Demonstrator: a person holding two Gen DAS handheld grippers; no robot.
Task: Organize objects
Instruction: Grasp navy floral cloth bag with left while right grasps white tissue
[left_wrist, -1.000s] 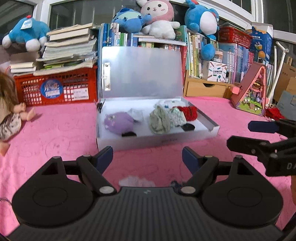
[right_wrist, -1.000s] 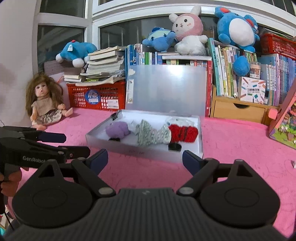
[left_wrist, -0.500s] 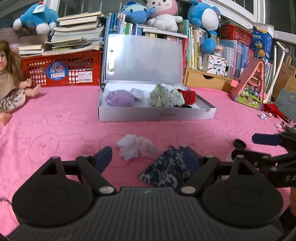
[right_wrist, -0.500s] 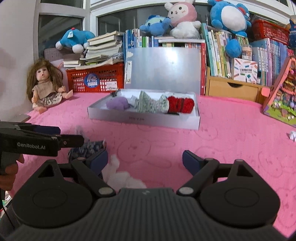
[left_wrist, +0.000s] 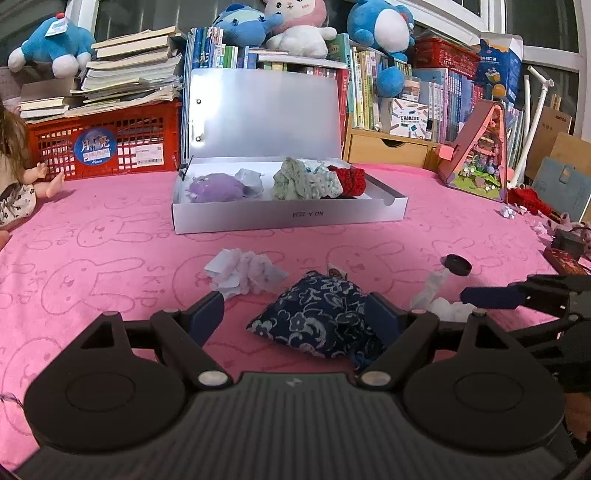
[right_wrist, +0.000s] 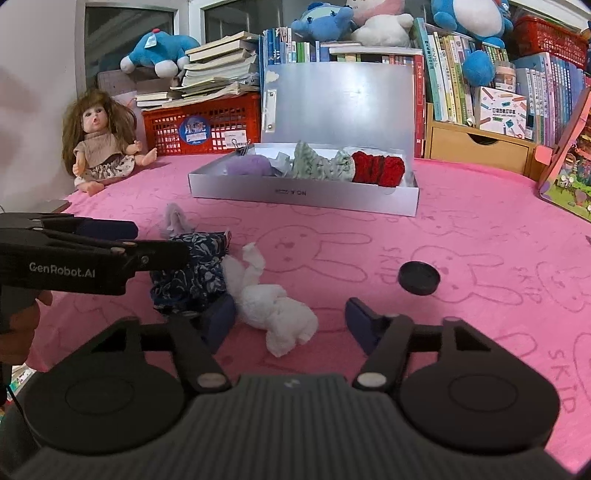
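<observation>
An open grey box (left_wrist: 288, 216) (right_wrist: 303, 192) stands on the pink cloth with a purple toy (left_wrist: 216, 186), green cloth (left_wrist: 295, 181) and red knit (left_wrist: 351, 177) inside. In front lie a pale crumpled cloth (left_wrist: 243, 273), a dark blue floral pouch (left_wrist: 317, 314) (right_wrist: 188, 269), a white cloth (right_wrist: 273, 306) (left_wrist: 441, 301) and a black disc (right_wrist: 419, 282) (left_wrist: 458, 265). My left gripper (left_wrist: 295, 317) is open, low over the pouch. My right gripper (right_wrist: 291, 321) is open, the white cloth between its fingers.
A doll (right_wrist: 99, 144) sits at the left. A red crate (left_wrist: 107, 142) with books, a row of books with plush toys and a wooden drawer (left_wrist: 388, 149) line the back. A toy house (left_wrist: 480, 155) stands at the right.
Both grippers have pulled back from the box toward the near side and lowered. The loose cloths, pouch and disc have come into view in front of them.
</observation>
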